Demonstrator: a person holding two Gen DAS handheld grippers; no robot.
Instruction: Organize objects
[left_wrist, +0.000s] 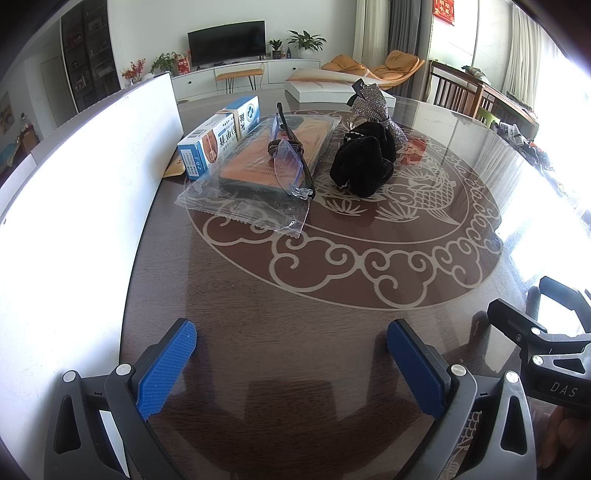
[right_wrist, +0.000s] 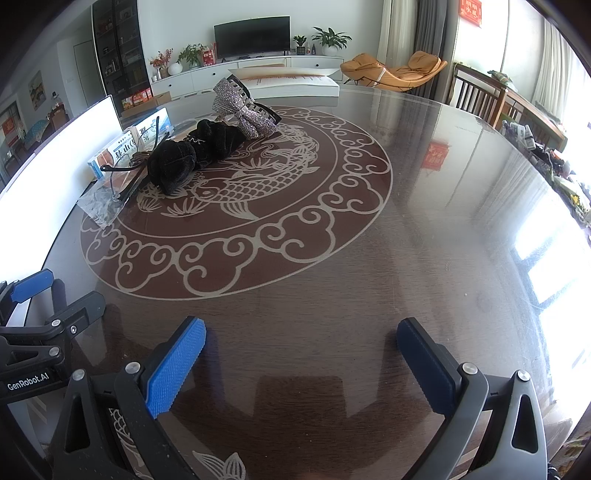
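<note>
Left wrist view, nearest first: the left gripper (left_wrist: 291, 354) hangs over the glass-topped table (left_wrist: 332, 332) with its blue pads wide apart and nothing between them; the right gripper (right_wrist: 301, 354) is likewise spread wide and empty. Farther off, on the table's fish medallion, glasses (left_wrist: 291, 162) lie on an orange item in a clear wrapper (left_wrist: 258, 162), with a blue-and-white box (left_wrist: 221, 136) touching its left side. Just right sits a black scrunchie (left_wrist: 364, 162), and behind it a rhinestone bow clip (left_wrist: 373, 107).
</note>
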